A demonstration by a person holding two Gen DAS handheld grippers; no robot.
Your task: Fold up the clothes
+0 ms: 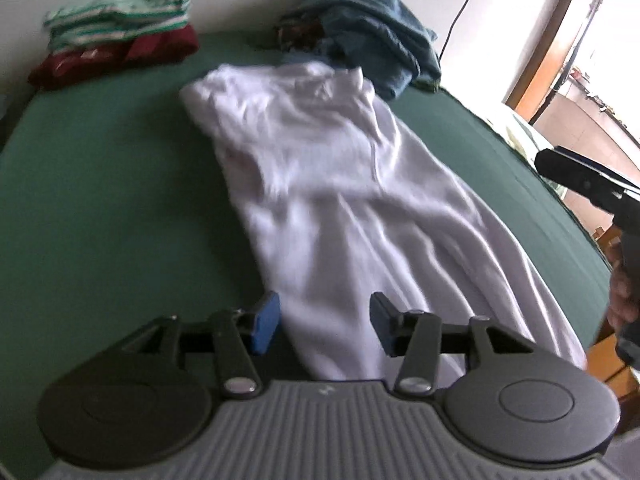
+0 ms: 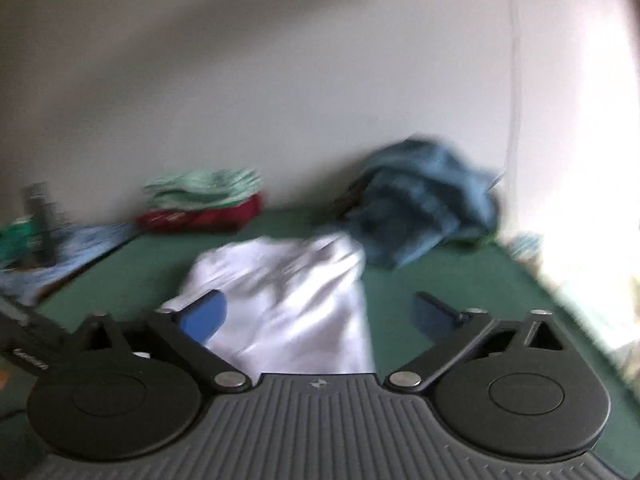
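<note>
A white garment (image 1: 340, 200) lies long and folded on the green table (image 1: 100, 200), below a blue heap (image 1: 372, 36). The left gripper (image 1: 324, 324) is half open above its near end — holding nothing. The right gripper (image 2: 320, 316) stands wide open and empty.

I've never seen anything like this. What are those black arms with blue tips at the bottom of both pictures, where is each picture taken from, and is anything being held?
No robot here: a person carries a hand-held gripper in each hand, and a camera on each looks forward along its two fingers. One picture comes from the left hand-held gripper, the other from the right hand-held gripper. The blue tips are the finger pads.

Both look over a green surface. On it lies a white garment, partly folded lengthwise. Behind it are a folded stack, green-striped over dark red, and a crumpled blue pile waiting its turn.

Both grippers stand open and hold nothing; the white cloth merely shows between the pads. The right picture is blurred.
</note>
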